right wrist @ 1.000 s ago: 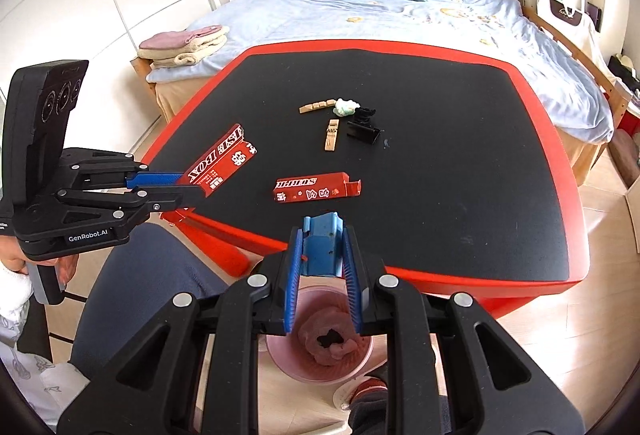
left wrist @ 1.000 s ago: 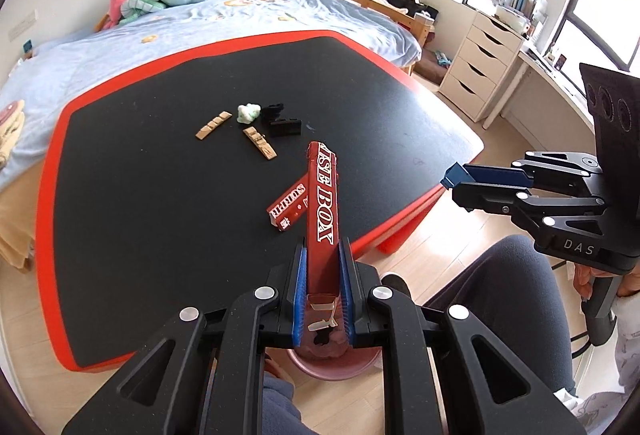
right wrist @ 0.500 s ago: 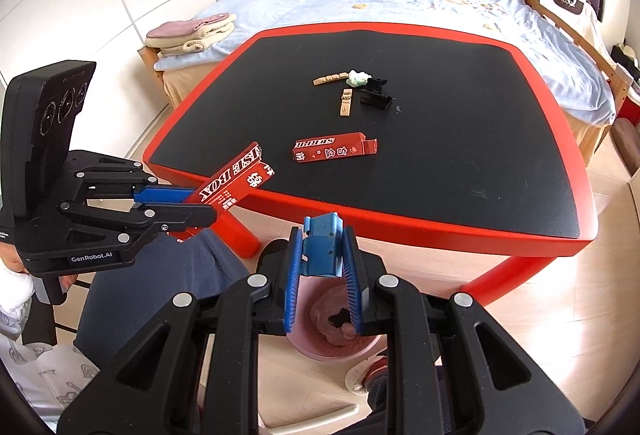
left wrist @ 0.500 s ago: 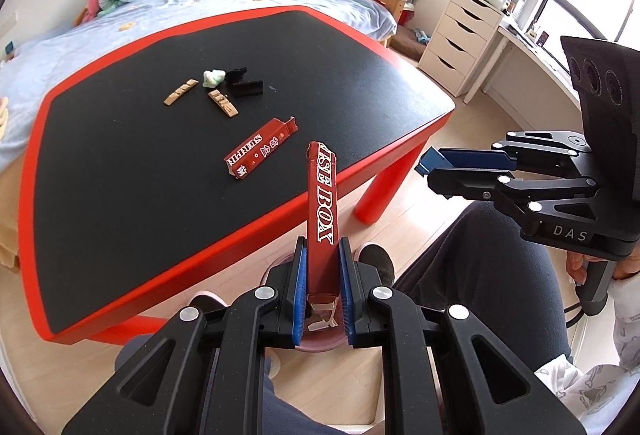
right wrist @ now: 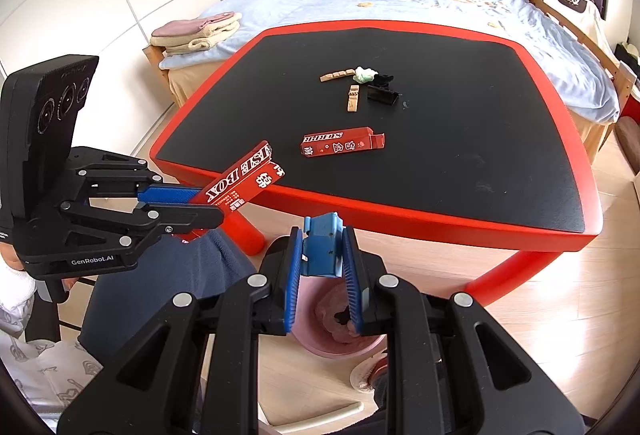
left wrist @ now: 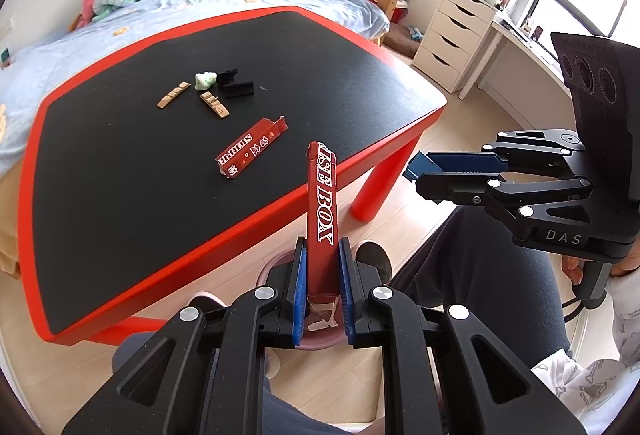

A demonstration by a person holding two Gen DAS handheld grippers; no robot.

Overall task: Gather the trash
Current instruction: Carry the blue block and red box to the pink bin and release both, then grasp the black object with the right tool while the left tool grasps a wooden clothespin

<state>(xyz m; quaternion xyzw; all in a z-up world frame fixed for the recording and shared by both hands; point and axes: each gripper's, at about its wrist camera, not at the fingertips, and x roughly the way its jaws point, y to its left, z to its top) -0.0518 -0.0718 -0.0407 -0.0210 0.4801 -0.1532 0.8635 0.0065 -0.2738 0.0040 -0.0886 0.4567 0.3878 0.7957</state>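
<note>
My left gripper [left wrist: 320,255] is shut on a long red box [left wrist: 322,211] printed "BOX", held off the table's near edge above a pink bin [left wrist: 320,339]. The box also shows in the right wrist view [right wrist: 240,183]. My right gripper [right wrist: 322,239] is shut on a small blue box [right wrist: 322,251], above the pink bin [right wrist: 340,327]. On the black table top lie a second red box [right wrist: 340,147], two wooden pieces [right wrist: 338,75], a pale green wad [right wrist: 365,74] and black pieces [right wrist: 382,93].
The red-rimmed black table [right wrist: 440,219] stands on red legs in front of a blue bed [right wrist: 400,3]. My legs sit below both grippers. A white drawer unit [left wrist: 452,35] stands at the right. The floor is light wood.
Both grippers have pulled back from over the table to beyond its near edge, each keeping its box. The pink bin now lies under them.
</note>
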